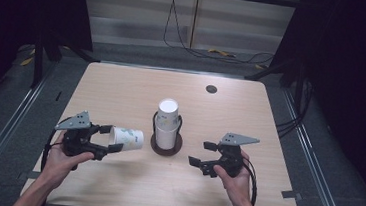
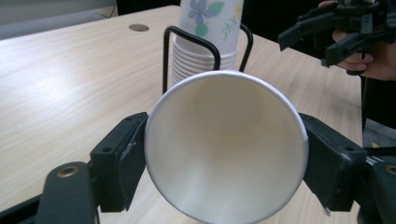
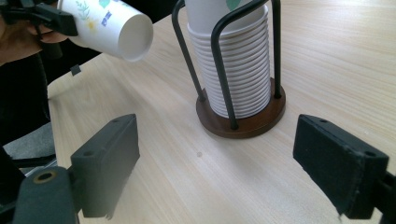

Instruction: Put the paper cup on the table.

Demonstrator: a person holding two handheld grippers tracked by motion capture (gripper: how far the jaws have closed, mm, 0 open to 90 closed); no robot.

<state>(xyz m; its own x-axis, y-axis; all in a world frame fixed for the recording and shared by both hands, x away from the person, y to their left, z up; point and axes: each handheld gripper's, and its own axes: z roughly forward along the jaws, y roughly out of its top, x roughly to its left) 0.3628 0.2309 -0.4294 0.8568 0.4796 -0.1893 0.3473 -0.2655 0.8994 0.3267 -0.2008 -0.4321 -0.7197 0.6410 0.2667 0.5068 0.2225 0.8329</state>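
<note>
White paper cup (image 1: pixel 128 138) is lying sideways, clamped in the left gripper (image 1: pixel 111 138) fingers, left of the stacked cups (image 1: pixel 167 124) on the worktop (image 1: pixel 122 87). Right gripper (image 1: pixel 200 154) is hovering, fingers apart. Left gripper view is showing the cup's empty inside.

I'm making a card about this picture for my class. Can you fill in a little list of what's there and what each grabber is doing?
held thing: paper cup, lying on its side, off the table
left gripper: shut on the paper cup at its rim
right gripper: open, holding nothing
cup stack: upside-down cups in a wire holder
wire holder: black wires on a round brown base
table: light wood
</note>
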